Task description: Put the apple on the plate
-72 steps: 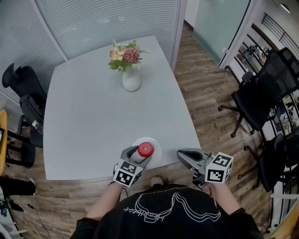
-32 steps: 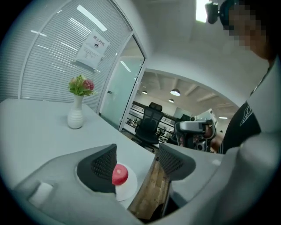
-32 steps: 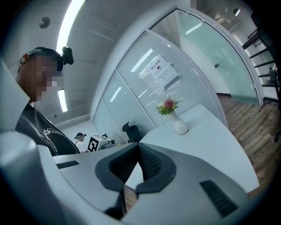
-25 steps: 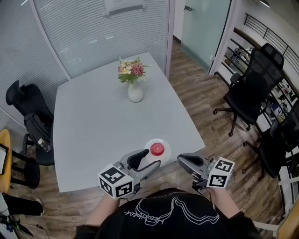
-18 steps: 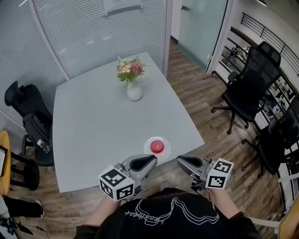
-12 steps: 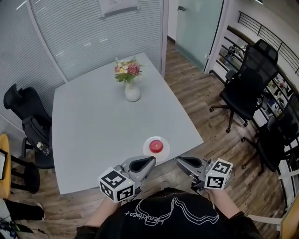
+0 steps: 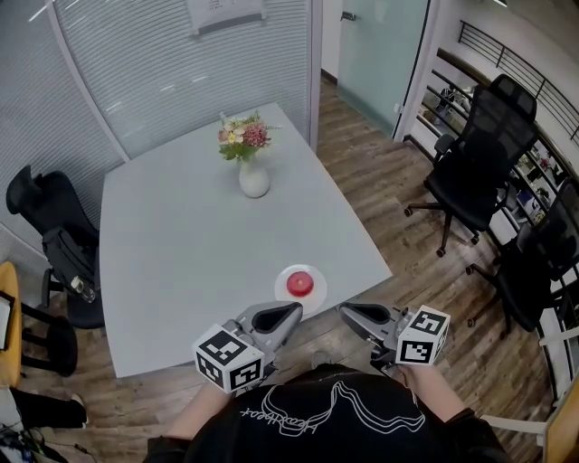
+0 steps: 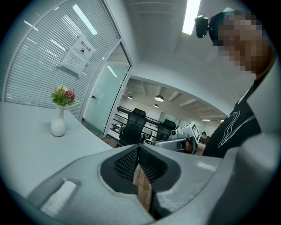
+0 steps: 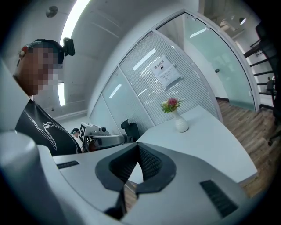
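overhead, the apple is seen resting on the plate near the tabletop edge, with the left gripper and right gripper held near it. in the left gripper view, the jaws are shown just closed, nothing between them. in the right gripper view, the jaws are likewise shut and empty.

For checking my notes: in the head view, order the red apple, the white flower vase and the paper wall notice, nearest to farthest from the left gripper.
From the left gripper, jaws shut:
1. Red apple, on the white round plate just ahead.
2. White flower vase, at the table's far side.
3. Paper wall notice, on the wall beyond the table.
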Motion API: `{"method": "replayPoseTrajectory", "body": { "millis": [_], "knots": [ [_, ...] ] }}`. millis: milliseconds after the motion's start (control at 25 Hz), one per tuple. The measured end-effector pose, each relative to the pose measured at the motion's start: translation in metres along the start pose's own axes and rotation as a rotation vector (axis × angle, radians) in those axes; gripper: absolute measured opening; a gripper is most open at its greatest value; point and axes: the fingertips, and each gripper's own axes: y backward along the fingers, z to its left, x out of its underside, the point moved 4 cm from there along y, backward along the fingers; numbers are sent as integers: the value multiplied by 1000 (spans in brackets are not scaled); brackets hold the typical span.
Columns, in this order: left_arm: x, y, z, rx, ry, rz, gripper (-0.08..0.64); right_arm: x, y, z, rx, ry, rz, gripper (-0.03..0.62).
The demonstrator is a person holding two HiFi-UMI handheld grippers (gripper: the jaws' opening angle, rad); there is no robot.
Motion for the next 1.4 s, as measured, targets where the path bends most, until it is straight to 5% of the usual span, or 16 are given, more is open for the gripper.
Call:
{"method": "replayPoseTrajectory", "body": {
  "millis": [1400],
  "knots": [
    [4, 4, 27, -59, 39, -11, 14, -2, -28, -15, -42, -6, 42, 9]
  ]
}}
